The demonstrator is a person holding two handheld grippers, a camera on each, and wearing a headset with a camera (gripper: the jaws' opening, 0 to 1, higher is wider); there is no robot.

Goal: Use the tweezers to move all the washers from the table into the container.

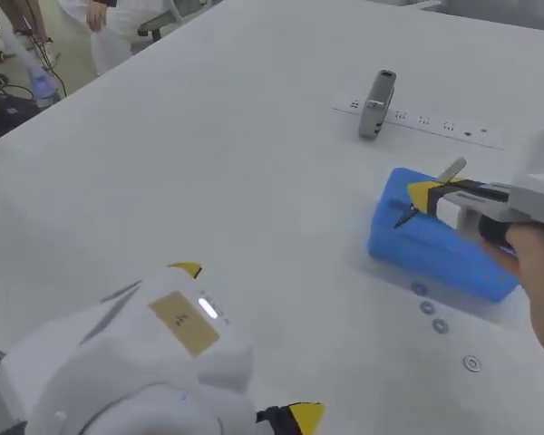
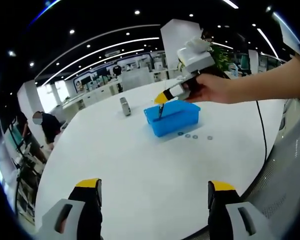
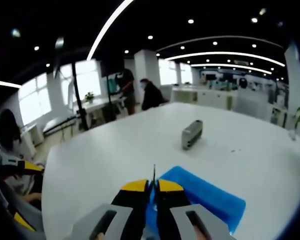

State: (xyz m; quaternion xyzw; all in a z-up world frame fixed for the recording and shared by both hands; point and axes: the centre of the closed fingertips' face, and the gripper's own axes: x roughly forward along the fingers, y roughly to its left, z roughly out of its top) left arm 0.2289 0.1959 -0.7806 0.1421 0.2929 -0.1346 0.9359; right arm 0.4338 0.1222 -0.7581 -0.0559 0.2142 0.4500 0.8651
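Yellow-tipped and spread wide, your left tongs (image 2: 154, 185) sit nearest you with nothing between them, over bare white counter (image 1: 254, 163). Farther out, four small metal washers (image 1: 440, 326) lie in a loose row on the counter, outside the blue container (image 1: 435, 258) and just beside its near long wall. Your right tongs (image 1: 426, 195) hang over that container, clenched on the tweezers (image 1: 405, 216), the two yellow tips pressed almost together around them. The tweezers' long axis carries on along the line of the tongs. In the right gripper view they show as a thin dark spike straight ahead from between the tips. In the left gripper view they hang close to vertical, points down at the container's open top. In the head view the same points slant down and to the left, toward the container's inside. You cannot tell whether the points hold a washer; they are too small and dark to read. Beyond the container, and well apart from it, a grey block-shaped device (image 1: 377, 102) stands upright by a long socket strip (image 1: 426, 120) set in the counter. Past the counter's far edge, people (image 3: 151, 95) stand in a bright open room.
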